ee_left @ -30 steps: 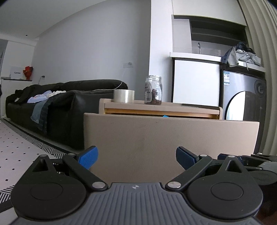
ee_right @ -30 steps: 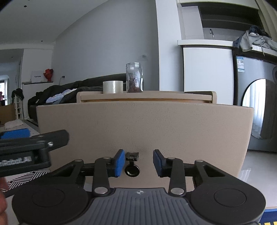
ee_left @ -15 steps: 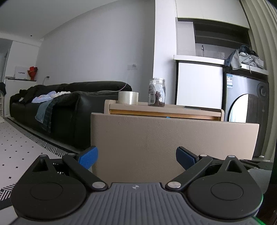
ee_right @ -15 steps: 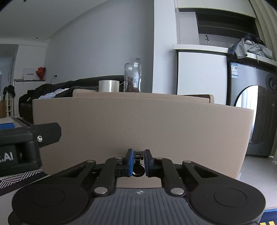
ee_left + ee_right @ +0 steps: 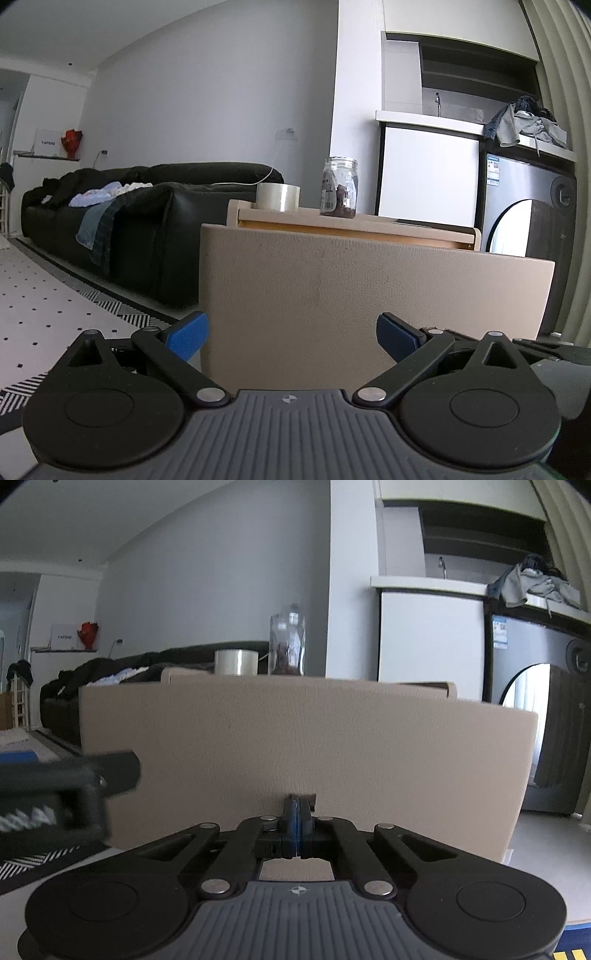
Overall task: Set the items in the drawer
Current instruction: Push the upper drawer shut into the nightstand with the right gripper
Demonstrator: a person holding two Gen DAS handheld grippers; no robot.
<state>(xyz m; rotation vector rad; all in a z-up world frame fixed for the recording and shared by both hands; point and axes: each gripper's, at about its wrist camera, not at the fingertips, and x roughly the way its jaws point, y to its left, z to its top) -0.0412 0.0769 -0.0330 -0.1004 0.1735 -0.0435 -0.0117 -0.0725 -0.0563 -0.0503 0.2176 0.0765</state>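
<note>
Gripping the small dark drawer pull [image 5: 303, 798], the right gripper [image 5: 297, 825] has its blue pads pressed together on it.

That pull sits low on the beige drawer front [image 5: 295, 738], which stands forward of the cabinet top [image 5: 351, 225] — on that top rest a roll of clear tape [image 5: 277, 196] and a glass jar [image 5: 340, 187] with dark contents at its bottom. The left gripper [image 5: 291, 334] hangs released, fingers spread wide before the drawer front's left part, touching nothing. A black sofa [image 5: 129, 221] lies to the left — a washing machine [image 5: 535, 218] to the right.
</note>
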